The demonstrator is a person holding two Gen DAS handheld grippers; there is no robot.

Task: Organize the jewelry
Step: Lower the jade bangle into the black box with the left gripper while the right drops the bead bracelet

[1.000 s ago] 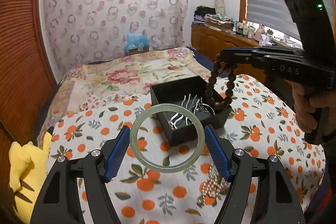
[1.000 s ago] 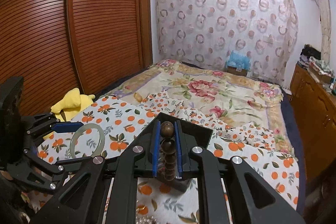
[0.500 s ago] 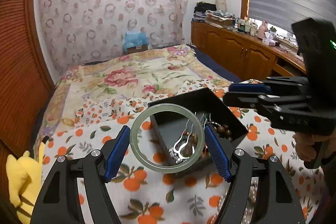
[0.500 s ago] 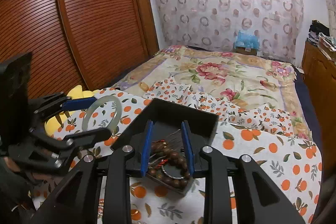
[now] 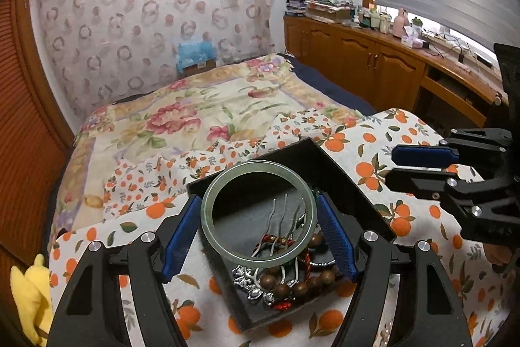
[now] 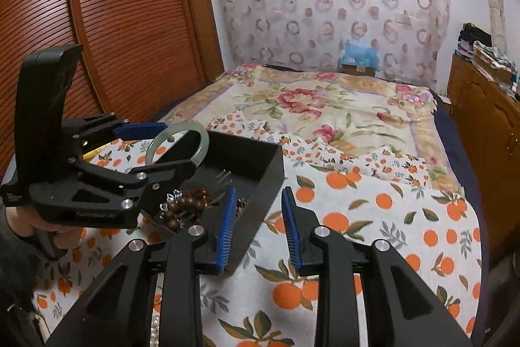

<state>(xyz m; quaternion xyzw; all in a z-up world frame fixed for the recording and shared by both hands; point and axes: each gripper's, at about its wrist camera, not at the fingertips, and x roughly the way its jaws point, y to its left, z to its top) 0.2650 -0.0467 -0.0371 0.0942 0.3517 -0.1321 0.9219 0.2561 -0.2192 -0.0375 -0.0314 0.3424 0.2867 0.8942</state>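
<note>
Two grippers at work — your left gripper (image 5: 259,230) clamps the jade bangle (image 5: 208,217) above the black box (image 5: 354,181), where the wooden beads (image 5: 282,290) lie; your right gripper (image 6: 256,223) stands parted, empty, beside it

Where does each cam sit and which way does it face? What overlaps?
Left wrist: on the left gripper, looking along its fingers, down over the black box; its pads clamp the jade bangle; the right gripper shows at right.
Right wrist: on the right gripper, open beside the box's right wall, facing the bed; left gripper and hand show at left.
Shared: box, bangle, wooden beads, orange-print cloth.
</note>
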